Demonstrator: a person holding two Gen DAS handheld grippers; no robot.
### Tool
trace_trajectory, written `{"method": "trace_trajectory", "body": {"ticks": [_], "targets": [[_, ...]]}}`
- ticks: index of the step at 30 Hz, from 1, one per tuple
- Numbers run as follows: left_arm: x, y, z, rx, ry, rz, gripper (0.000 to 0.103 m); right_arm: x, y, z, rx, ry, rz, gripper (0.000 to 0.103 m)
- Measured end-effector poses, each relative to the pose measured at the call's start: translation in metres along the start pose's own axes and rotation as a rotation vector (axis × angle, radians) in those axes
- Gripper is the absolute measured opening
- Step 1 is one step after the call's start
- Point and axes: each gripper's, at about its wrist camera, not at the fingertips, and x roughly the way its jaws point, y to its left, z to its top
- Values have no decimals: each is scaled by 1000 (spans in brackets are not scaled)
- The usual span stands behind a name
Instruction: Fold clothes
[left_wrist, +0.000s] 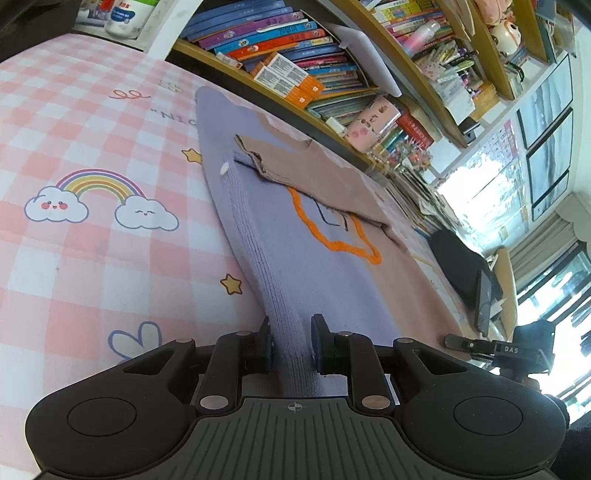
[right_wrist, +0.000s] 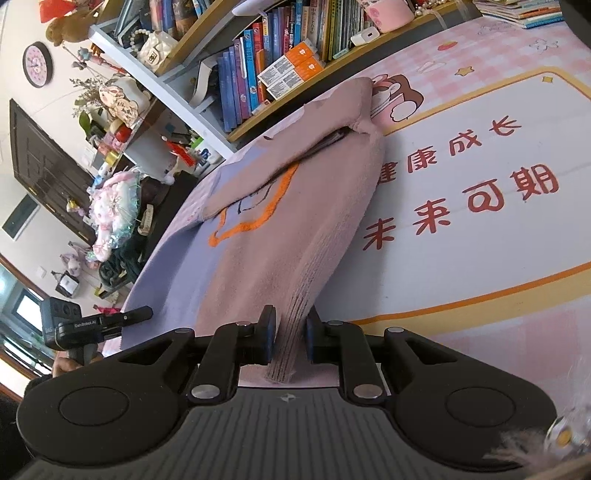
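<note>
A knitted sweater (left_wrist: 325, 266), lilac on one half and dusty pink on the other (right_wrist: 266, 266), lies on the pink checked mat (left_wrist: 92, 122) with an orange outline on its front. Both sleeves are folded in over the chest (left_wrist: 314, 173) (right_wrist: 295, 155). My left gripper (left_wrist: 291, 343) is shut on the lilac ribbed hem, which stands up between its pads. At the other end, my right gripper (right_wrist: 290, 339) is shut on the pink ribbed hem the same way. Each gripper shows in the other's view, the right gripper (left_wrist: 491, 349) and the left gripper (right_wrist: 99, 325), beside the sweater's near edge.
A bookshelf (left_wrist: 295, 55) packed with books runs along the mat's far edge, just beyond the sweater's collar. The mat (right_wrist: 480, 229) carries red characters to the right of the sweater. A dark bag or chair (left_wrist: 461, 266) and cluttered shelves (right_wrist: 118, 177) stand off the mat's side.
</note>
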Motion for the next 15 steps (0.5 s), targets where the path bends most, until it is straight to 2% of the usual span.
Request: {"method": "trace_trajectory", "body": {"ticks": [3,4,7,10,12,15], "targets": [[0,5,-2,-40,-11,-20,16,0,-1,-1,1,4,-3,8],[-1,9,-3,-66,-17,-28,11,-1,-2,-1,2,8,0,7],[-5,17,-11,-135,-32,-55,7,-4,-6,-5,21,3,19,7],[-7,19,-16,-159,-30,-84,6,-5,-10,-6,46,0,44,6],[-9,22,-16,-202,-62,-168,6,-6,-13,-5,77,-19,94,6],[-10,29,-9,-272,-139,-330,6,-9,-16,5,131,-85,223,6]]}}
